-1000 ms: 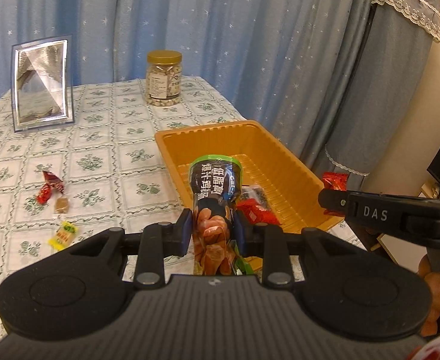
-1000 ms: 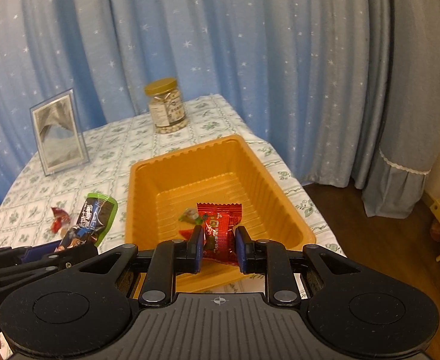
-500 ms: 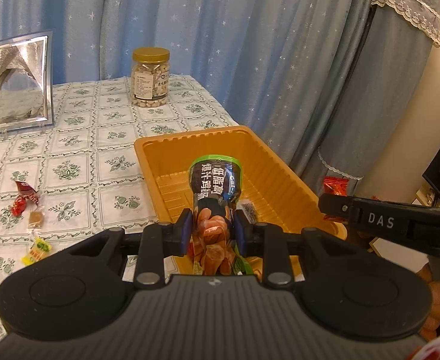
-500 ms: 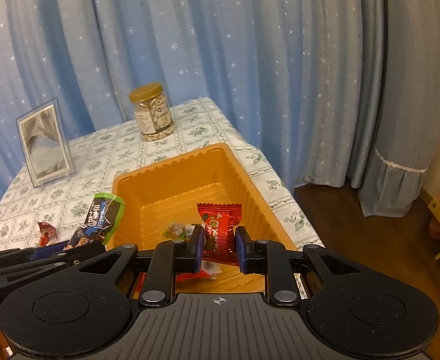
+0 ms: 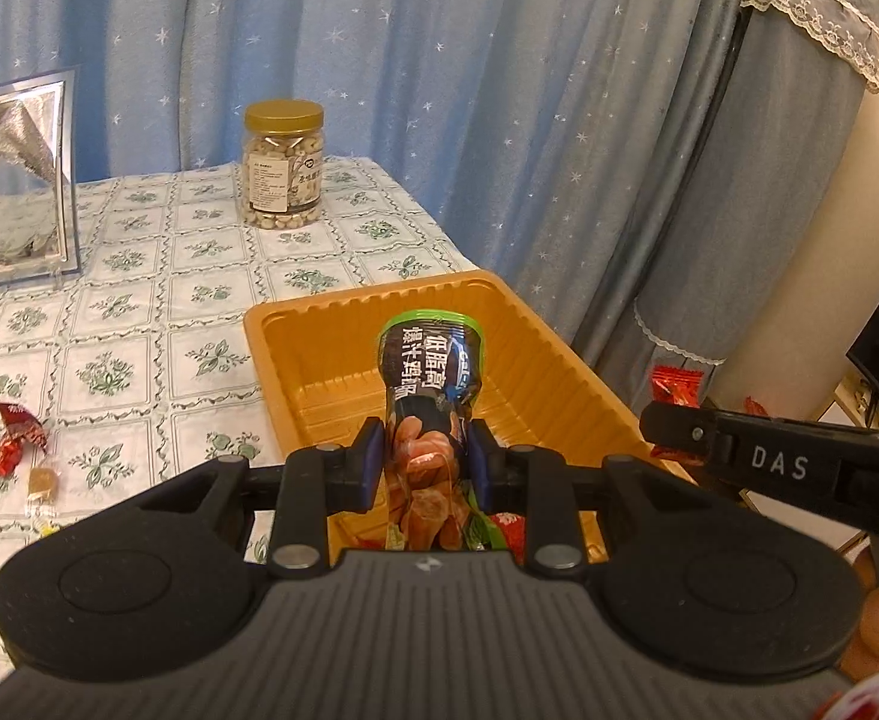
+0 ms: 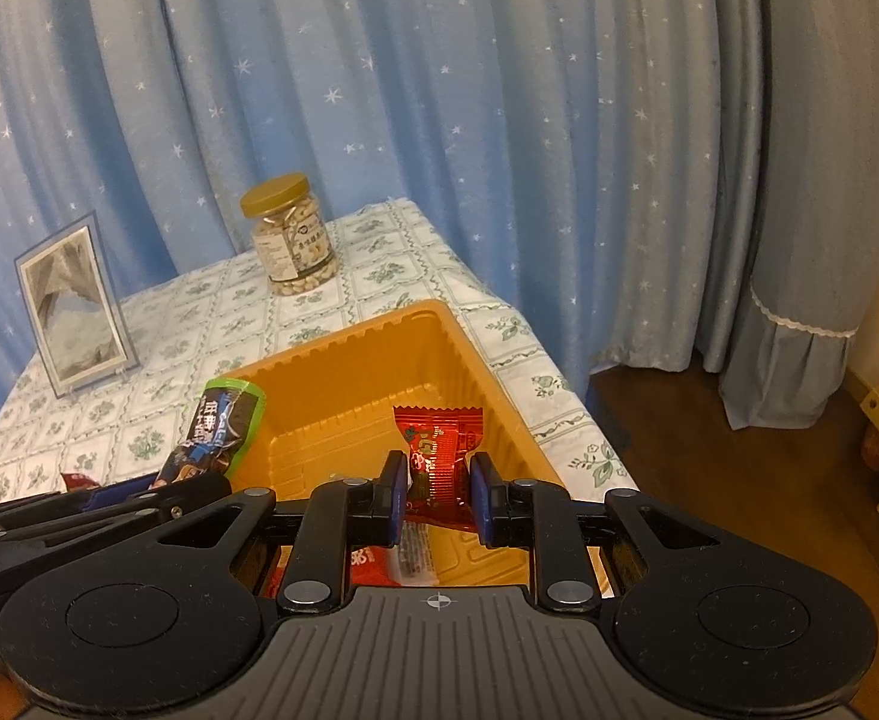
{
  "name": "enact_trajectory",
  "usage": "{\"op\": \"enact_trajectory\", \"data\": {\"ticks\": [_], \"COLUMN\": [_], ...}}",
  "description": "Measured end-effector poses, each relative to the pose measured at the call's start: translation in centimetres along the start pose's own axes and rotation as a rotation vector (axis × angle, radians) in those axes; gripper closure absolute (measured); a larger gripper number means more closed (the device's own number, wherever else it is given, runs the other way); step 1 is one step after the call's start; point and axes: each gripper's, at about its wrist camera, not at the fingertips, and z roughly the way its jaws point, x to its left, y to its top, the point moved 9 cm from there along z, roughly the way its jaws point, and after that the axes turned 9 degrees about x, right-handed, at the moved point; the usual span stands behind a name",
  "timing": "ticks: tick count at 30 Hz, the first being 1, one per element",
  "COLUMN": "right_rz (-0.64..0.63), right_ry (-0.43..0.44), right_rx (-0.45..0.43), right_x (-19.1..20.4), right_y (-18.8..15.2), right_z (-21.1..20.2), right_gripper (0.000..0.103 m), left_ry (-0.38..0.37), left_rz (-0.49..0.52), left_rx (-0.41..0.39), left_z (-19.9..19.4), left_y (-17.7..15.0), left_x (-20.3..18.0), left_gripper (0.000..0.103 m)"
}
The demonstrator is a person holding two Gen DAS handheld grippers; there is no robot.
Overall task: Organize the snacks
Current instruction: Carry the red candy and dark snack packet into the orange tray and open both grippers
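Note:
My left gripper is shut on a dark snack packet with a green edge and holds it above the near end of the orange tray. The packet also shows in the right wrist view. My right gripper is shut on a small red snack packet above the tray; the red packet also shows in the left wrist view. Several small packets lie in the tray's near end, mostly hidden by the grippers.
A jar of nuts with a gold lid and a framed picture stand at the back of the table. Loose candies lie on the tablecloth left of the tray. Blue curtains hang behind; the table's right edge runs beside the tray.
Both grippers have risen and moved forward over the tray, still holding their packets. The tray and table sit lower and nearer in both views.

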Motion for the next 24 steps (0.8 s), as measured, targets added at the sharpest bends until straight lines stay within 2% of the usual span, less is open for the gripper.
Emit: {"op": "enact_trajectory", "data": {"ticks": [3, 4, 5, 6, 15, 24], "right_rz": [0.004, 0.006, 0.006, 0.008, 0.002, -0.015], "right_ry": [-0.001, 0.0, -0.001, 0.0, 0.021, 0.044], "right_rx": [-0.001, -0.001, 0.0, 0.0, 0.011, 0.023], "right_x": [-0.2, -0.2, -0.2, -0.2, 0.7, 2.1], "right_y": [0.0, -0.1, -0.1, -0.1, -0.3, -0.5], "right_z": [0.0, -0.1, -0.1, -0.2, -0.1, 0.1], "right_gripper": [0.08, 0.08, 0.08, 0.08, 0.08, 0.08], "left_ry": [-0.002, 0.0, 0.004, 0.005, 0.056, 0.062], "left_rz": [-0.005, -0.006, -0.004, -0.002, -0.014, -0.029], "left_rx": [-0.002, -0.005, -0.005, -0.005, 0.019, 0.028], "left_z": [0.5, 0.6, 0.6, 0.6, -0.5, -1.3], "left_y": [0.2, 0.2, 0.2, 0.1, -1.3, -2.2], "left_x": [0.0, 0.1, 0.2, 0.3, 2.3, 3.2], "left_gripper": [0.077, 0.074, 0.065, 0.063, 0.063, 0.063]}}
